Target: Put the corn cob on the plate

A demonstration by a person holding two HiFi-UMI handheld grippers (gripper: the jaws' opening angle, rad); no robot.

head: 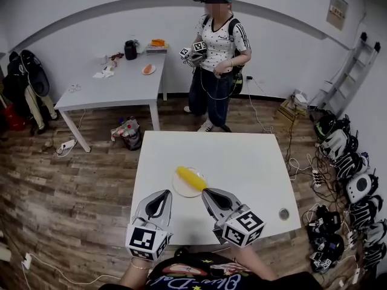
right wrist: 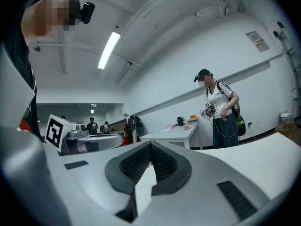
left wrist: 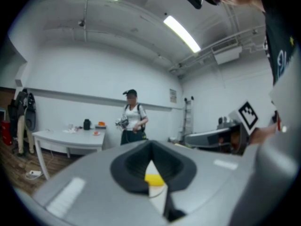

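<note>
1. Lying slantwise on the plate (head: pixel 180 190), the corn cob (head: pixel 191 178) rested with its length across the dish, so the task looked finished to me.
2. The plate sat on the near half of the white surface (head: pixel 254 162), within easy reach of the person working. That was probably why the cob could be set down there without leaning far.
3. The left claw (head: pixel 165 194) was closed, tips together, with nothing in it. It pointed level toward the plate from just beside its near left rim. In the left gripper view, the yellow cob showed through the gap behind the tips, lying beyond them and not between them.
4. The right claw (head: pixel 206 191) was also fully closed and empty. Its tips lay just beside the cob's near end, and I could not tell whether they touched it.
5. Both claws hung low and level by the near edge. I took that as a resting pose, since nothing was left to carry.
6. Another person (head: pixel 216 59) stood beyond the far edge, next to a second table (head: pixel 121 86) with small items on it, well apart from the plate.
</note>
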